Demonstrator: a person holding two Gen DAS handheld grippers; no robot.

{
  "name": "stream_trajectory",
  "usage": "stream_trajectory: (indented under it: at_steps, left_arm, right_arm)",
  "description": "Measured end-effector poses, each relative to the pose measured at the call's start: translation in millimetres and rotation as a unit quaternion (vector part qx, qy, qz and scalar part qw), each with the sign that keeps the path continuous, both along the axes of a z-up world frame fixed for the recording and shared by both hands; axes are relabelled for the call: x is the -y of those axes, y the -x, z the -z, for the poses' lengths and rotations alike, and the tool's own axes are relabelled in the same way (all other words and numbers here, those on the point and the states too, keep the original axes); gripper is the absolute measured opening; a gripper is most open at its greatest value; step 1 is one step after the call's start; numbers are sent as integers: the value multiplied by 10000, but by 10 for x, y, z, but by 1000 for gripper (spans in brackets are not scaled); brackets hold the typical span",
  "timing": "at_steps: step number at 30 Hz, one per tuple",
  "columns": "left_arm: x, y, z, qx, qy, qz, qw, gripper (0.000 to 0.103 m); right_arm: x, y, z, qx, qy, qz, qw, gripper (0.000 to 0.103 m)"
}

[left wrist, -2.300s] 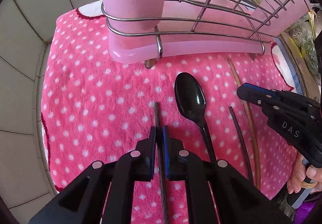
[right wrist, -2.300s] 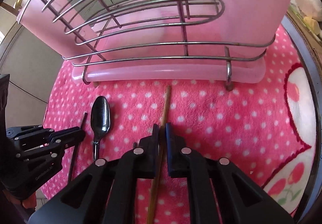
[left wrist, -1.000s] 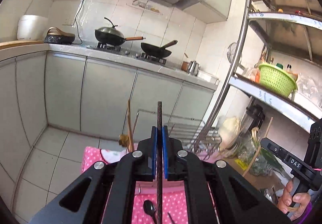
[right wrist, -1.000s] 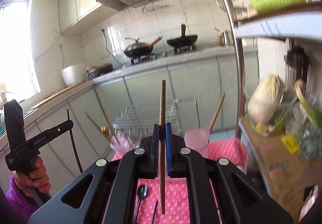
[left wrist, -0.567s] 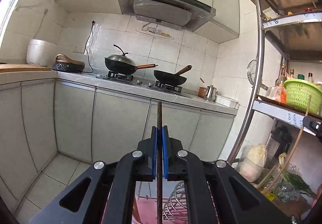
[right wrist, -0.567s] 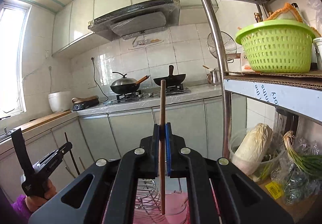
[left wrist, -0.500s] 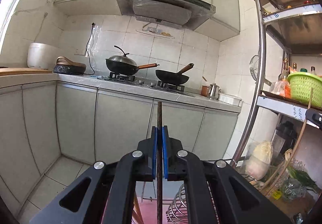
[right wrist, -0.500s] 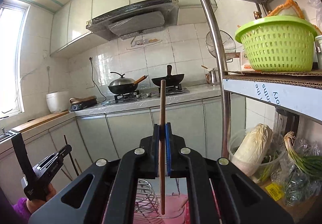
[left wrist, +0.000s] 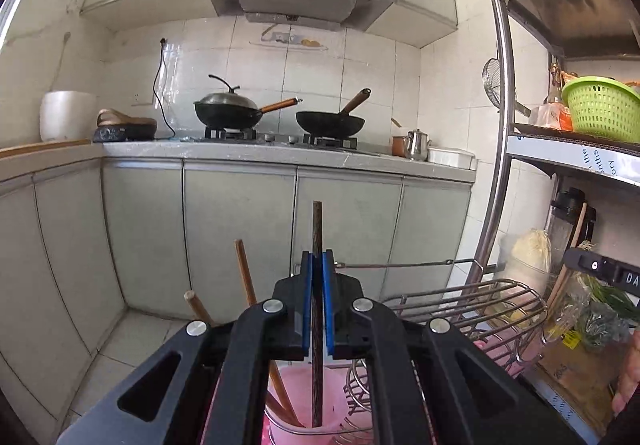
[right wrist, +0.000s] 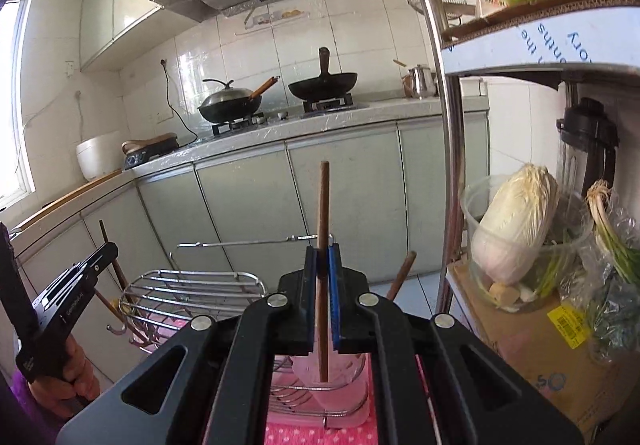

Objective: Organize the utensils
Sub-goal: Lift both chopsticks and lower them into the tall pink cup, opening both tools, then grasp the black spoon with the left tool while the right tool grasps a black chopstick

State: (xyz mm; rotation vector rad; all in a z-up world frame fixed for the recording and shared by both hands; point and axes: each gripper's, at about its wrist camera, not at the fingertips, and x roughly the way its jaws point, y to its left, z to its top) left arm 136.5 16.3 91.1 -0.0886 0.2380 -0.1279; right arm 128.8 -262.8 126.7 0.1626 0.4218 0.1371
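Left wrist view: left gripper [left wrist: 316,309] fingers clamped tight on a dark chopstick [left wrist: 317,241], held upright. Its lower end hangs inside the pink cup [left wrist: 304,405] at the left end of the wire rack [left wrist: 472,305]. Two brown chopsticks [left wrist: 245,273] already lean in that cup. Right gripper [left wrist: 600,271] shows at the right edge, a light wooden chopstick [left wrist: 570,257] running through it, its fingers not readable from here.

Right wrist view: right gripper [right wrist: 322,297] fingers closed on the light wooden chopstick [right wrist: 323,221], near vertical. Its lower tip sits over the mouth of a second pink cup [right wrist: 332,373] at the rack's [right wrist: 192,293] right end; can't tell if the tip is inside. One brown chopstick [right wrist: 402,273] leans in that cup. Left gripper [right wrist: 76,293] sits at the left, gripped by a hand [right wrist: 68,377] in a purple sleeve. Pink dotted mat [right wrist: 320,433] lies under the rack.
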Motion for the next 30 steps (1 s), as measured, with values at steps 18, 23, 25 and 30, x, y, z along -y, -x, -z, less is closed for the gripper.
stream_trajectory:
  at_steps: [18, 23, 25, 30]
  left_arm:
    - [-463, 288, -240, -714, 676, 354, 9945, 19]
    - [-425, 551, -194, -855, 531, 413, 9941, 20]
    - [-387, 624, -104, -1054, 482, 479, 9921, 20]
    - [-263, 705, 293, -1835, 594, 772, 9782, 20]
  right_arm:
    - [-98, 384, -215, -401, 160, -196, 9989, 32]
    - [-143, 698, -258, -301, 140, -308, 9990, 32]
    - [-187, 816, -209, -369, 42, -448, 9983, 32]
    - [-393, 1006, 188, -963, 6, -799, 9921, 32]
